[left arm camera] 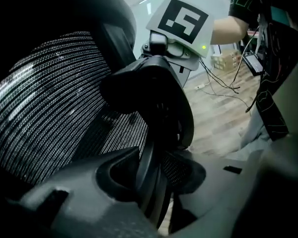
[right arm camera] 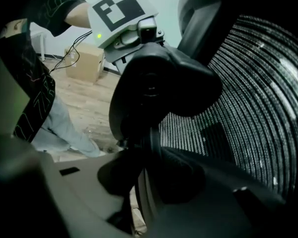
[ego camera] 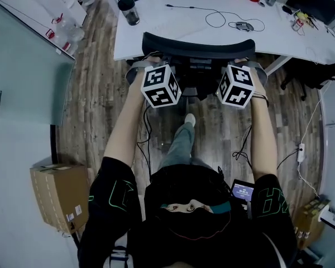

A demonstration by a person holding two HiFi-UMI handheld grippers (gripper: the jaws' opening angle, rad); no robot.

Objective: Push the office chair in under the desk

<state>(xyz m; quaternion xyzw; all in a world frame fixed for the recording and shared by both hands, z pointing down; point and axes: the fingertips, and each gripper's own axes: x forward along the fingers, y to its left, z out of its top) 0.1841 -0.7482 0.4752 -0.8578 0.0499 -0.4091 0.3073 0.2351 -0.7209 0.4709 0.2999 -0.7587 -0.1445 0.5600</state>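
The black office chair [ego camera: 198,46] stands with its seat under the white desk [ego camera: 173,29] and its curved back top at the desk's near edge. My left gripper [ego camera: 156,71] is at the left side of the backrest and my right gripper [ego camera: 239,71] at the right side. In the left gripper view the jaws [left arm camera: 154,182] are closed on the rim of the mesh back [left arm camera: 49,98]. The right gripper view shows the same on the other side, with the jaws [right arm camera: 146,182] clamped on the frame beside the mesh [right arm camera: 258,93].
A dark tumbler [ego camera: 129,10], a cable and a mouse [ego camera: 243,25] lie on the desk. A cardboard box [ego camera: 58,194] sits on the wooden floor at my left by a glass partition. Another black chair base [ego camera: 318,71] and a power strip [ego camera: 300,149] are at the right.
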